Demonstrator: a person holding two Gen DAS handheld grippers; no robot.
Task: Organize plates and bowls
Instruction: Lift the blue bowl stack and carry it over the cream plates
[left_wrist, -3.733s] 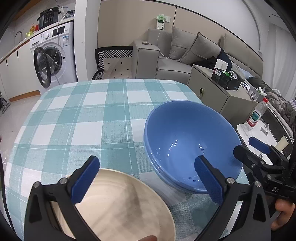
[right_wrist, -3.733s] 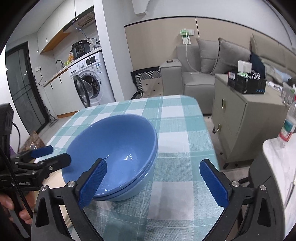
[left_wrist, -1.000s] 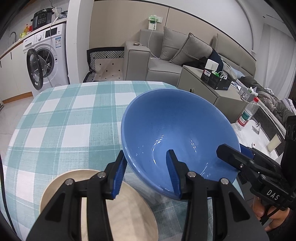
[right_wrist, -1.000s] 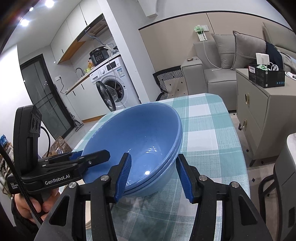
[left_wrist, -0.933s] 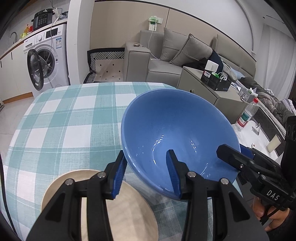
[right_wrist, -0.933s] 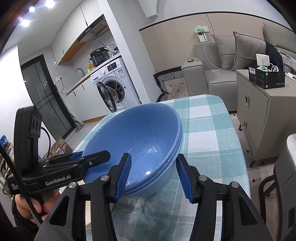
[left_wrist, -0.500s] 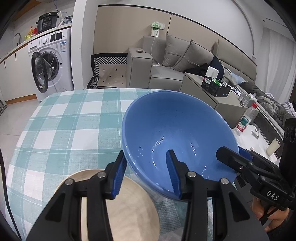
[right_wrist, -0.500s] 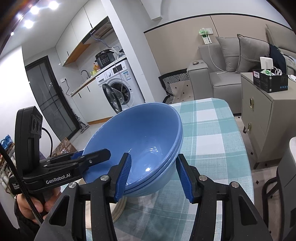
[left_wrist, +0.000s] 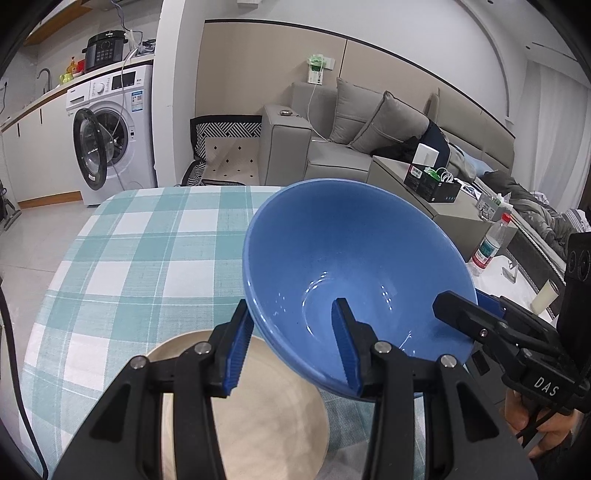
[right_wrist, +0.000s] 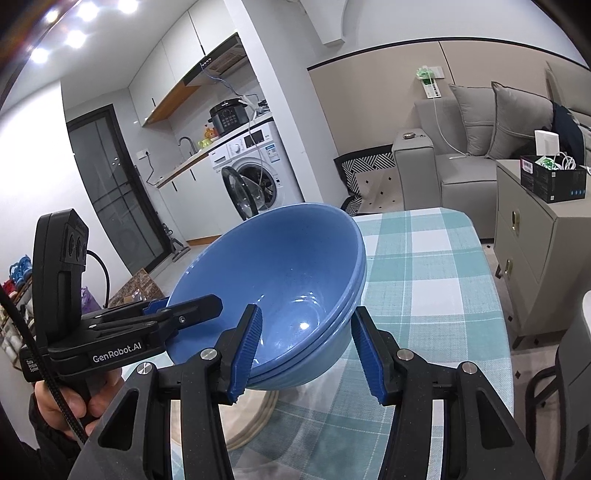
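**Stacked bowls held aloft over the plate**

Left wrist view shows the blue bowls (left_wrist: 354, 273), two nested as one stack, gripped at opposite rims and tilted, clear of the checked tablecloth (left_wrist: 147, 251). The left gripper (left_wrist: 291, 347) is clamped on the near-left rim, one blue pad outside the wall and the other inside the basin. The right gripper (left_wrist: 458, 306) reaches in from the right and pinches the far-right rim; in its own view the right gripper (right_wrist: 306, 347) likewise straddles the wall, one finger inside and one outside, so both sets of jaws are closed on the stack.

What the next move seems to turn on is the beige plate (left_wrist: 255, 406), which lies flat on the cloth directly below and toward the camera side of the left gripper, partly under the stack's lower edge. From the right wrist view the plate (right_wrist: 251, 417) shows only as a sliver beneath the bowls' base. The left hand is the nearer one to it. If the bowls are meant to sit on the plate, they would need to level out and come down toward the left hand's side, both grips releasing together.
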